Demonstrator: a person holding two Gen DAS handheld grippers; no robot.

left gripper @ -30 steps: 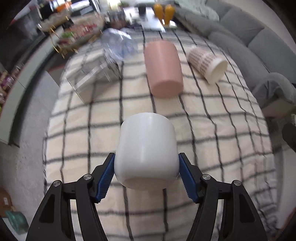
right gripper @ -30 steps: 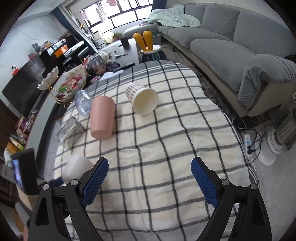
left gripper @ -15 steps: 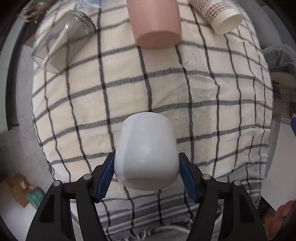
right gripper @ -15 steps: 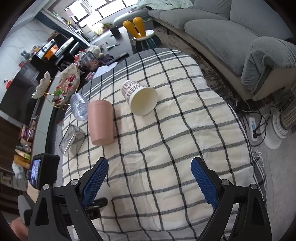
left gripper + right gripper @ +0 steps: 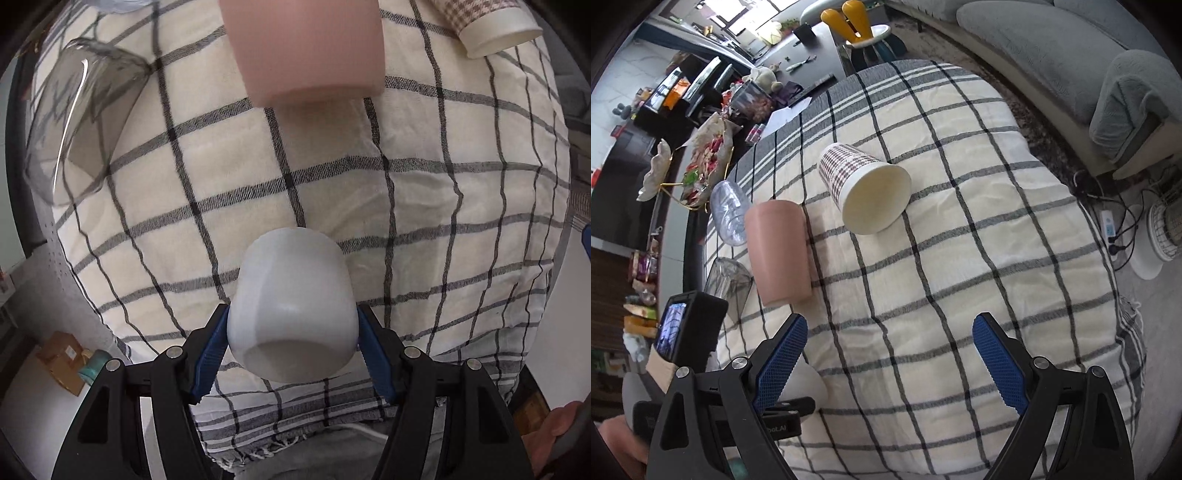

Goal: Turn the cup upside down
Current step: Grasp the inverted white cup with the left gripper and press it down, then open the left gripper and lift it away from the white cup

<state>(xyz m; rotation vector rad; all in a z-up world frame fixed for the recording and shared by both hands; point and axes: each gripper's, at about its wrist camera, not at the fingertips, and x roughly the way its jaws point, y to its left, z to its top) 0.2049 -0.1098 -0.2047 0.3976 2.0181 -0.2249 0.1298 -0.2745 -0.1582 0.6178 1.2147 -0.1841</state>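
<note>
My left gripper (image 5: 292, 345) is shut on a white cup (image 5: 291, 306), its blue pads pressing both sides. The cup is held above the checked tablecloth (image 5: 424, 206), base toward the camera and mouth pointing down and away. In the right wrist view part of the white cup (image 5: 807, 386) shows behind my right gripper's left finger, with the left gripper's camera body (image 5: 689, 326) above it. My right gripper (image 5: 890, 363) is open and empty over the near part of the cloth.
A pink cup (image 5: 777, 251) lies on its side on the cloth, a patterned paper cup (image 5: 864, 192) lies to its right, and a clear glass (image 5: 727, 286) and a clear plastic cup (image 5: 729, 212) lie at the left. A grey sofa (image 5: 1052, 48) stands at the right.
My left gripper has tilted downward with the white cup, so the view now looks steeply onto the cloth. My right gripper has risen and tilted down, staying open.
</note>
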